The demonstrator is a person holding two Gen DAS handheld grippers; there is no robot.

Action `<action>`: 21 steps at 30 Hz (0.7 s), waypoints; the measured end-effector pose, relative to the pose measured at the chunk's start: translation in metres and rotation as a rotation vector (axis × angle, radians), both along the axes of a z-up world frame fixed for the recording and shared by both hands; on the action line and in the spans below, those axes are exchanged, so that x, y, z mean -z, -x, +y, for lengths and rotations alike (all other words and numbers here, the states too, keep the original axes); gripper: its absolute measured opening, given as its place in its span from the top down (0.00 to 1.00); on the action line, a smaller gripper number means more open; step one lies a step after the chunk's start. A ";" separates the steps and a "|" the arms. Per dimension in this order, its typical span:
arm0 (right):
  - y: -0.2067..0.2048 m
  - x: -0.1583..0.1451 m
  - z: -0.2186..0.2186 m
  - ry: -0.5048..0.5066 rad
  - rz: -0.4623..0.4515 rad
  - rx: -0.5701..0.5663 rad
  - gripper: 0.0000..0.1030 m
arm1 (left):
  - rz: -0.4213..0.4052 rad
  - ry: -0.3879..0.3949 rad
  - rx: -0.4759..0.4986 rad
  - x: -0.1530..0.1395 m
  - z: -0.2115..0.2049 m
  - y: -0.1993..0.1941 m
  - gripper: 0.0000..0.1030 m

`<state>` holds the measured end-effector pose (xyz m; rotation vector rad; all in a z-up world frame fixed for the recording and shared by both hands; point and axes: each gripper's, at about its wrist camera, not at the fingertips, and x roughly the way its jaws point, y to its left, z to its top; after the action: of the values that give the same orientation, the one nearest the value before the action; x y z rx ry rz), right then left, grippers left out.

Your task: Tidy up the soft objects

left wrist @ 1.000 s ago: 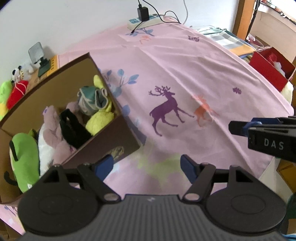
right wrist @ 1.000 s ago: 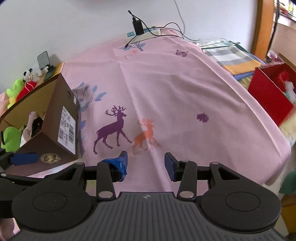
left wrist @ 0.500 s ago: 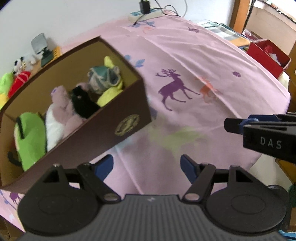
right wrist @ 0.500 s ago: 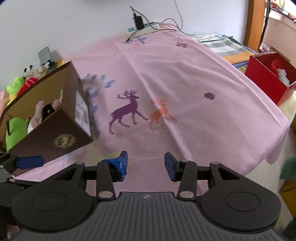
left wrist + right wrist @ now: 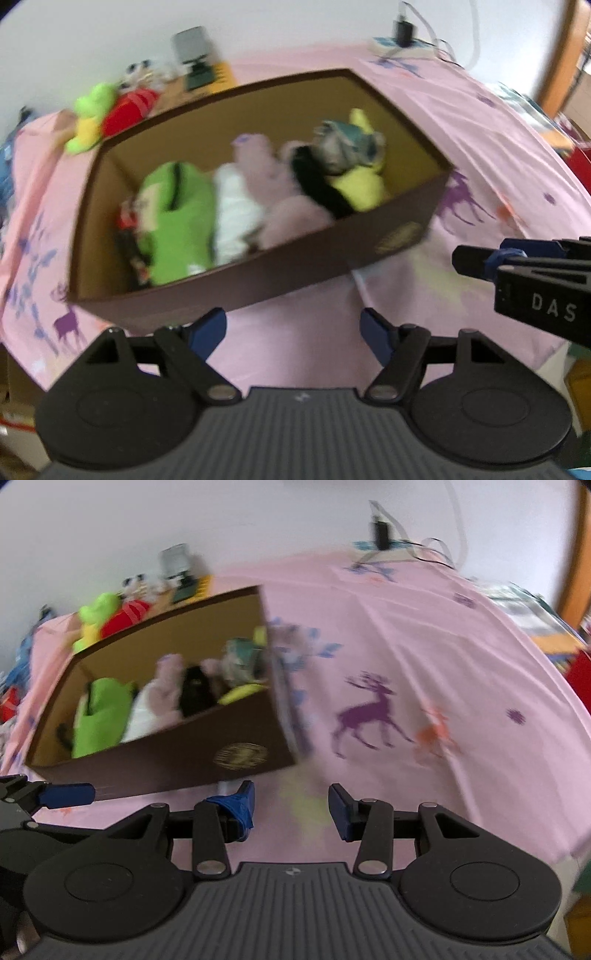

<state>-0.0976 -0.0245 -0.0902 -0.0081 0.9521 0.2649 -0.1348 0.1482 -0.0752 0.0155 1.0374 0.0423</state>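
Brown cardboard box [image 5: 255, 273], open-topped, sits on the pink deer-print sheet [image 5: 480, 122], left of centre; we count green [image 5: 177, 221], white, pink [image 5: 280, 199], black and yellow plush [image 5: 364, 186] packed inside, all blurred. Our left gripper [image 5: 293, 334] and right gripper [image 5: 291, 806] both show fingers spread, empty. White wall behind.

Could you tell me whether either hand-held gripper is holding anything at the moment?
Nothing is held: the left hand-held gripper and right hand-held gripper are both open and empty.

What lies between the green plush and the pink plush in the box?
A white plush lies between the green plush and the pink plush in the box, shown by both wrist views.
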 end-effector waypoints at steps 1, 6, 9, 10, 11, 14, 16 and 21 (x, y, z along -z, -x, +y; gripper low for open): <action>-0.001 -0.002 0.006 -0.002 -0.003 -0.020 0.73 | -0.007 -0.002 -0.019 -0.002 0.006 0.001 0.29; -0.005 -0.010 0.033 -0.017 -0.011 -0.105 0.73 | -0.041 -0.020 -0.101 -0.015 0.030 0.005 0.29; -0.009 -0.018 0.043 -0.031 -0.023 -0.138 0.73 | -0.061 -0.025 -0.138 -0.023 0.041 0.003 0.29; -0.010 -0.019 0.046 -0.035 -0.028 -0.144 0.73 | -0.068 -0.028 -0.148 -0.027 0.043 0.001 0.29; -0.012 -0.022 0.048 -0.039 -0.035 -0.150 0.73 | -0.074 -0.031 -0.155 -0.029 0.045 -0.001 0.29; -0.019 -0.029 0.053 -0.048 -0.059 -0.157 0.73 | -0.093 -0.048 -0.170 -0.038 0.049 -0.008 0.29; -0.024 -0.034 0.055 -0.058 -0.077 -0.160 0.73 | -0.108 -0.056 -0.177 -0.044 0.051 -0.015 0.29; -0.036 -0.050 0.064 -0.083 -0.141 -0.170 0.73 | -0.161 -0.074 -0.229 -0.062 0.061 -0.032 0.29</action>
<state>-0.0612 0.0391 -0.0398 -0.0313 0.7999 0.4551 -0.1026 0.2093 -0.0129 -0.0386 0.8725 0.2857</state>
